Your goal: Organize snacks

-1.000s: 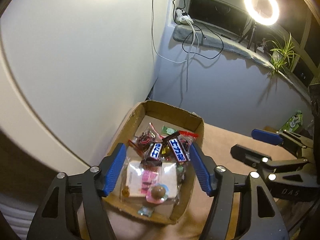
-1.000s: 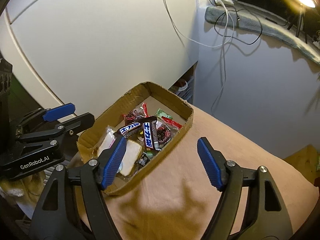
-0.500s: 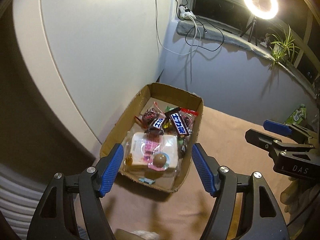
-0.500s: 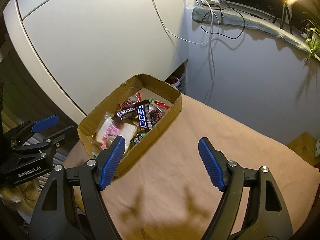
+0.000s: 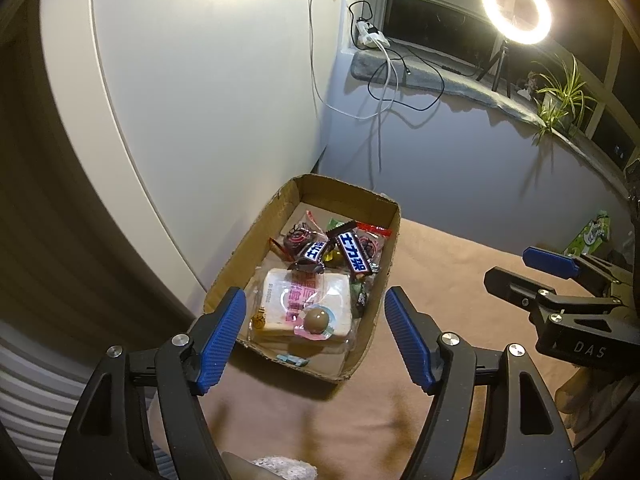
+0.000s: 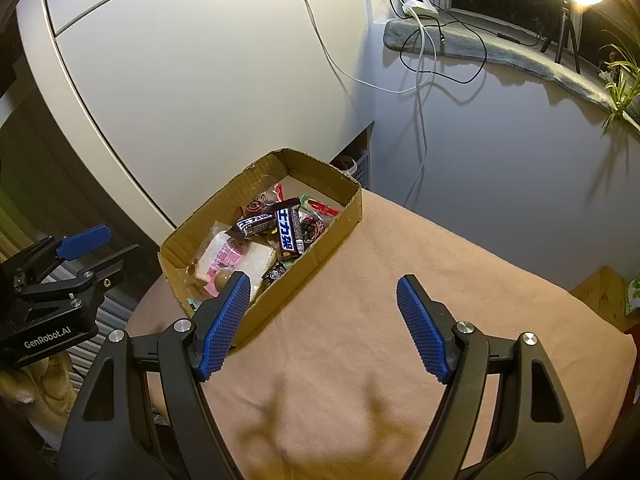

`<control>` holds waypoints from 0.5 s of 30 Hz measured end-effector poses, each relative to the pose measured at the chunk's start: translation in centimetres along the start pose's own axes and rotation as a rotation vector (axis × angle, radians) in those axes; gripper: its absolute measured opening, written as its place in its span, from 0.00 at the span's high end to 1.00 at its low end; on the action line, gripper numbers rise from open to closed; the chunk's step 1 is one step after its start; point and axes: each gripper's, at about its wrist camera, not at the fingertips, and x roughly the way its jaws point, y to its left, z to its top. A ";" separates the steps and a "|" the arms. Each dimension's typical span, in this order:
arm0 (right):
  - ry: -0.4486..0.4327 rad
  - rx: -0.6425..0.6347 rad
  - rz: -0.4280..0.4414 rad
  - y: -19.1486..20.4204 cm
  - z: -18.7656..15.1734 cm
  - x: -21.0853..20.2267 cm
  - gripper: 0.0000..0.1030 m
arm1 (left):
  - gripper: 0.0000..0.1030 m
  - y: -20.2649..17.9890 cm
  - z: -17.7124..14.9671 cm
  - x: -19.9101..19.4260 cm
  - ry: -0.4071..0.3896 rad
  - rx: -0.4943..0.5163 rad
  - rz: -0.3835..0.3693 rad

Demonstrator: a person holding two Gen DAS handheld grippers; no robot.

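tan cloth table (image 6: 400, 280) | cardboard box (image 5: 384, 280) w/ snacks | L gripper (image 5: 312, 332) + R gripper (image 6: 324, 320) both released, empty

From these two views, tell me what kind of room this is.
Probably a lived-in room at home, set up for filming: a ring light and potted plant on the windowsill, charger cables down the wall, and a cardboard box of snacks on a cloth-covered table.
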 end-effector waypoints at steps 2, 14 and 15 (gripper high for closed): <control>0.001 -0.001 0.000 0.0 0.0 0.0 0.24 | 0.30 0.0 -0.1 0.0 -0.001 0.003 0.002; 0.007 0.002 -0.007 0.2 -0.6 0.1 0.24 | 0.30 -0.2 -0.2 -0.2 0.001 0.006 0.005; 0.007 0.002 -0.007 0.2 -0.7 0.1 0.24 | 0.30 -0.2 -0.2 -0.2 0.001 0.006 0.006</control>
